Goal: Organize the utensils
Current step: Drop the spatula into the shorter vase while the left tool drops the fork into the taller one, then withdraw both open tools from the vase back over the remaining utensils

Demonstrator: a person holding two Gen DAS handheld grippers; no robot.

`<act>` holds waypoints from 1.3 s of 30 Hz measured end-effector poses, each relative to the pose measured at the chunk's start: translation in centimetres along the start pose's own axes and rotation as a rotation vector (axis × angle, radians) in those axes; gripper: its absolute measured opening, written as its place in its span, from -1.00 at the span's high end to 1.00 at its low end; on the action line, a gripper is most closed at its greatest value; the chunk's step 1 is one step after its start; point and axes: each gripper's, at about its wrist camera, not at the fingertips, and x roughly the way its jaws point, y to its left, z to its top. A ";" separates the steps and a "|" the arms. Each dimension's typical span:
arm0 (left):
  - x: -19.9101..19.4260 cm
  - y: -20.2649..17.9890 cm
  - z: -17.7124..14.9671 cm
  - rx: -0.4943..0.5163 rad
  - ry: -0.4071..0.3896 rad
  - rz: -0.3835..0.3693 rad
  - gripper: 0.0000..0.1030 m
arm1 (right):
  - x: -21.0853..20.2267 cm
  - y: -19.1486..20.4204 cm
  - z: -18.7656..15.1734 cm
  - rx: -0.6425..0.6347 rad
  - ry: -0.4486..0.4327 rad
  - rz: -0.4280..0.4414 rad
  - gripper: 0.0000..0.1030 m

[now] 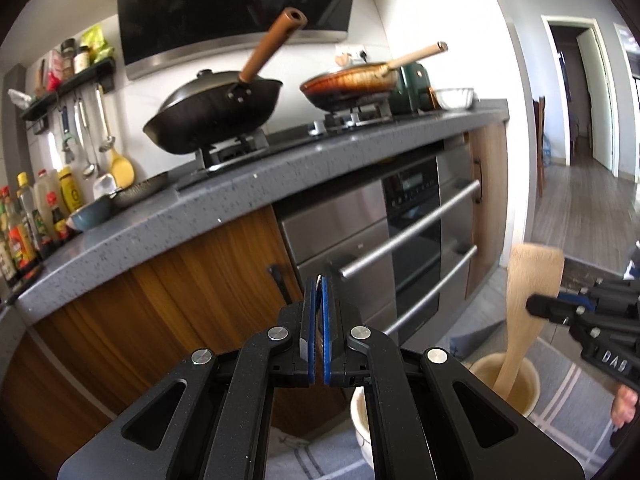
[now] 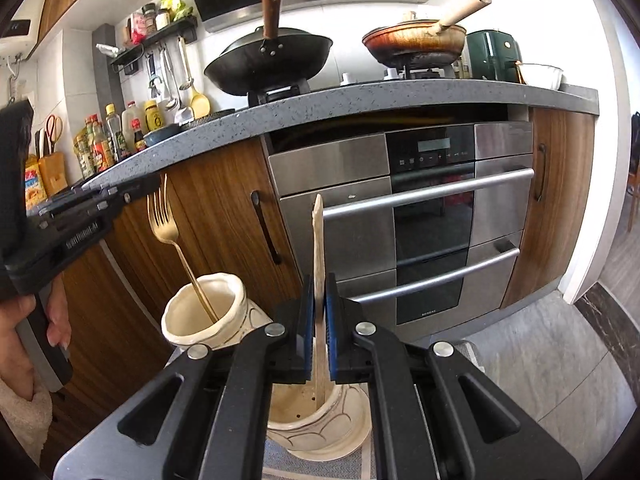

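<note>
Two cream ceramic pots on a striped cloth (image 2: 280, 465), nearest of all. Closed the right gripper (image 2: 319, 320) narrow on a wooden spatula (image 2: 318, 240), jaws pressed on its flat sides, blade end up and seen edge-on in the right wrist view. Kept the spatula's lower end down inside the near pot (image 2: 320, 432), right under the jaws. Stood the far pot (image 2: 224, 320) just beside it, to the left, with a gold fork (image 2: 162, 220) leaning in it, handle down, tines up. Brought the left gripper (image 1: 319, 300) to the top of the tines, jaws almost together with only a thin sliver showing between the blue pads (image 1: 326, 320). Faced wooden cabinet doors (image 2: 216, 208) and a steel oven (image 2: 432, 220) behind the pots. Carried, on the speckled grey table (image 2: 360, 100) above, a black wok (image 2: 272, 60) and a brown frying pan (image 2: 412, 44) on the burners, a green air fryer (image 2: 492, 54) to the right, sauce bottles (image 2: 100, 140) to the left. Hung ladles (image 2: 176, 76) on the wall farthest back.
</note>
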 end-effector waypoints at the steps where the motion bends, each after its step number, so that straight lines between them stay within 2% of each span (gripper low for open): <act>1: 0.2 -0.1 -0.1 0.002 0.006 -0.003 0.94 | 0.1 -0.2 0.0 0.006 -0.001 0.001 0.90; 5: 1.0 -0.3 -0.3 -0.004 0.031 -0.027 0.94 | 0.3 -0.7 0.1 0.031 0.007 0.007 0.90; 17: 1.1 0.8 -0.2 -0.074 0.035 -0.036 0.93 | 0.4 -1.3 0.3 0.057 0.032 0.006 0.87; 19: 1.0 0.9 -0.3 -0.079 0.040 -0.037 0.78 | 0.4 -1.3 0.4 0.063 0.035 0.007 0.72; 21: 0.6 1.0 -0.3 -0.086 0.033 -0.040 0.52 | 0.2 -1.3 0.5 0.066 0.034 0.011 0.54; 23: 0.4 1.2 -0.3 -0.090 0.027 -0.037 0.41 | 0.1 -1.1 0.6 0.062 0.033 0.008 0.54; 25: 0.1 1.4 -0.4 -0.097 0.027 -0.035 0.40 | 0.0 -1.1 0.6 0.065 0.033 0.004 0.45; 27: -0.1 1.6 -0.5 -0.104 0.027 -0.032 0.27 | -0.2 -1.2 0.7 0.073 0.032 0.002 0.14; 28: -0.3 1.7 -0.5 -0.108 0.024 -0.028 0.24 | -0.4 -1.2 0.7 0.075 0.027 0.001 0.08; 30: -0.7 2.0 -0.7 -0.118 0.022 -0.024 0.01 | -0.9 -1.3 0.8 0.073 0.018 -0.003 -0.07; 32: -1.1 2.3 -0.9 -0.130 0.021 -0.021 -0.06 | -1.3 -1.1 0.8 0.069 0.014 -0.009 -0.24; 34: -1.8 2.6 -1.3 -0.147 0.019 -0.021 -0.25 | -1.8 -1.0 0.6 0.066 0.011 -0.011 -0.36; 38: -2.9 3.0 -2.2 -0.183 0.025 -0.036 -0.37 | -2.8 -0.6 0.3 0.055 0.000 -0.009 -0.66; 39: -3.3 3.0 -2.5 -0.188 0.024 -0.034 -0.50 | -3.0 -0.5 0.2 0.053 -0.001 -0.011 -0.70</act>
